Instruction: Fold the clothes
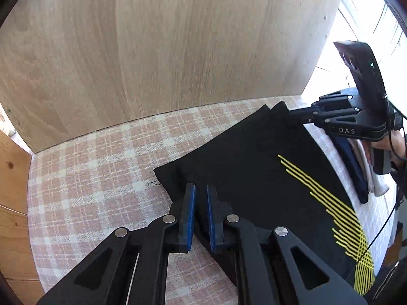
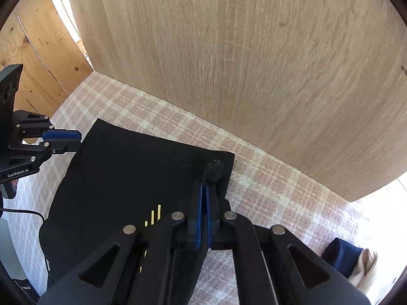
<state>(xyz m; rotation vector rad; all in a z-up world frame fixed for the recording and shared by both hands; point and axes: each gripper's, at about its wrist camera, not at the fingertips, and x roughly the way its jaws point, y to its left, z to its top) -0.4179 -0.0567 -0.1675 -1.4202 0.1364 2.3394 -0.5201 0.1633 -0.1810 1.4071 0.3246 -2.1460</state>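
A: Where is the garment?

B: The black garment (image 1: 244, 167) with yellow stripes (image 1: 328, 203) lies on the checked cloth (image 1: 101, 167) that covers the counter, close to the wooden back panel (image 1: 178, 38). It looks at least doubled: two layered corners show at its far end in the left wrist view.

A: And the hand-held grippers?

B: The left hand-held gripper (image 1: 201, 190) has its blue pads a little apart, straddling the near left edge of the cloth. I cannot tell whether fabric is pinched between them. The right hand-held gripper (image 2: 207, 178) is clenched on the garment's far right corner, where a small bunch of fabric is gathered at its tips.

A: Which step is this?

B: My judgement is that a fold is in hand, with both grippers at one end of the garment. This fits either a freshly made fold being set down or an edge being taken up for another. The pictures do not settle which.

A: What does the next move ask for?

B: Either way, keep the two corners level, so that the edges meet squarely. A folded stack (image 2: 343, 256) sits well apart at the right.
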